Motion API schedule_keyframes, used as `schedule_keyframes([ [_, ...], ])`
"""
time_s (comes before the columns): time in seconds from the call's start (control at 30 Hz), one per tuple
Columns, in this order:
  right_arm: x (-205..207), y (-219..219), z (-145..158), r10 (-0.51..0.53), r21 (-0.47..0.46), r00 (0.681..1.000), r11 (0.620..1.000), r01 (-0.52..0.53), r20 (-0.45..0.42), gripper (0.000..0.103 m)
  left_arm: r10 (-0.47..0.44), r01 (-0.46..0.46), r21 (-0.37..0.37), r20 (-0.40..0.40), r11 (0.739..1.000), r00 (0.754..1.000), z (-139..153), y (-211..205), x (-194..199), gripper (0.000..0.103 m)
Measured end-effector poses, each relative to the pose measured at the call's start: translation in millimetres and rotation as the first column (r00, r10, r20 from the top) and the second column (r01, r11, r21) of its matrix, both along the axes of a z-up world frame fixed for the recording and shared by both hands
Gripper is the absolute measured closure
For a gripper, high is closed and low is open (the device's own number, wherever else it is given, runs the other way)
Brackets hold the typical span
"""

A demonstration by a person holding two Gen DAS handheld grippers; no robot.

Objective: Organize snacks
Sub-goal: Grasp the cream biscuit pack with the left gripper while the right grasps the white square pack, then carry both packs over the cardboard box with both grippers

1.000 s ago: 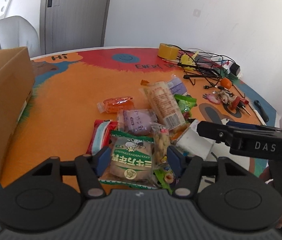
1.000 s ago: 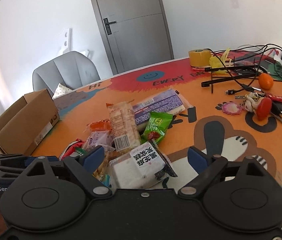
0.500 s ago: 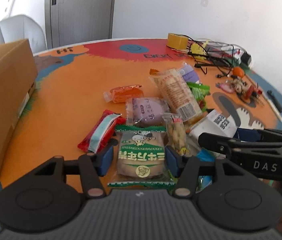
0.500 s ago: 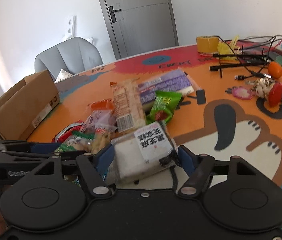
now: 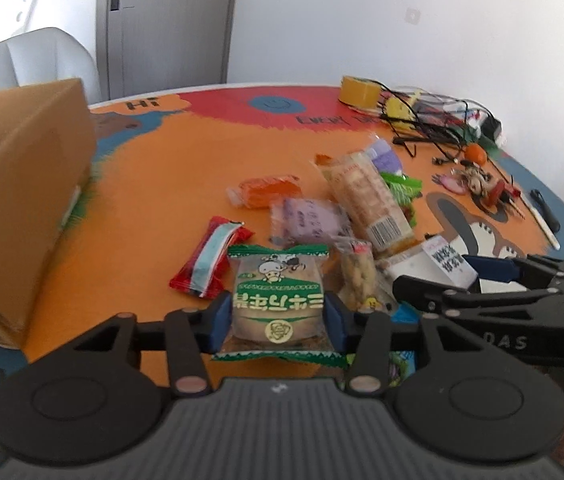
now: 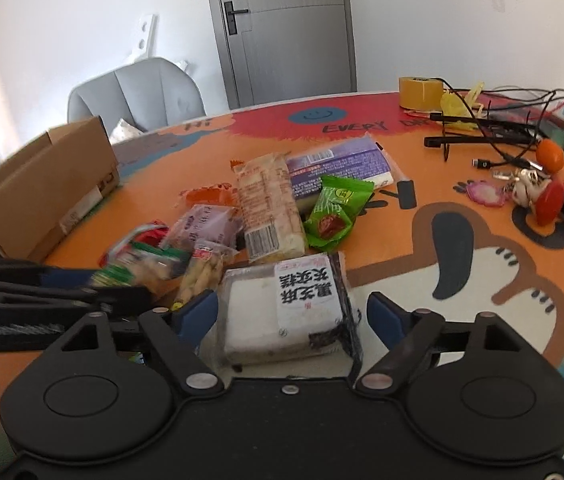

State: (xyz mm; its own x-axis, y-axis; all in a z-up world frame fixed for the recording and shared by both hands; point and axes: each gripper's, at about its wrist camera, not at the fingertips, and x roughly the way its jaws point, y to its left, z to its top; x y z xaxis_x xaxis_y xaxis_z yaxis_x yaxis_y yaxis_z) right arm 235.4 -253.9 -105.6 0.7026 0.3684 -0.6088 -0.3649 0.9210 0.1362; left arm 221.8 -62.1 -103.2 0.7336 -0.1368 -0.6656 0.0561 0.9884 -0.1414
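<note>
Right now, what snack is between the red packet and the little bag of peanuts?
The green-edged biscuit packet lies between the red packet and the peanut bag, seen in the left wrist view.

Bright, even daylight in both views. White wall washed out toward 9 o'clock in right wrist view; light seems strongest from that side. Shadows on table soft, short. Strong fisheye bending: door leans, table rim curves, dark corners at 1 and 11 o'clock. Left wrist view slightly soft overall. Right wrist view: motion smear on green-edged packet at 9 o'clock; white packet label sharp at centre.
</note>
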Motion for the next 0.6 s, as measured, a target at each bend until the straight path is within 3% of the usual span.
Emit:
schedule_keyframes([
  [0.1,2,3,-1,0.005,-0.005,1.0,1.0,-0.005,0.003,0.026,0.007,-0.007,0.002,0.021,1.0,1.0,7,5,-5,0.055],
  [0.17,1,3,-1,0.02,0.01,1.0,1.0,-0.02,-0.001,0.039,0.005,-0.005,-0.001,0.031,1.0,1.0,12,6,-8,0.055],
  [0.27,-3,6,2,0.035,-0.005,0.999,0.999,-0.035,0.005,0.048,0.008,-0.008,-0.003,0.049,1.0,0.999,21,9,-11,0.055],
  [0.6,-13,3,24,0.022,0.037,0.999,0.999,-0.024,0.046,0.05,0.03,-0.029,-0.012,0.097,1.0,0.995,38,23,-23,0.055],
])
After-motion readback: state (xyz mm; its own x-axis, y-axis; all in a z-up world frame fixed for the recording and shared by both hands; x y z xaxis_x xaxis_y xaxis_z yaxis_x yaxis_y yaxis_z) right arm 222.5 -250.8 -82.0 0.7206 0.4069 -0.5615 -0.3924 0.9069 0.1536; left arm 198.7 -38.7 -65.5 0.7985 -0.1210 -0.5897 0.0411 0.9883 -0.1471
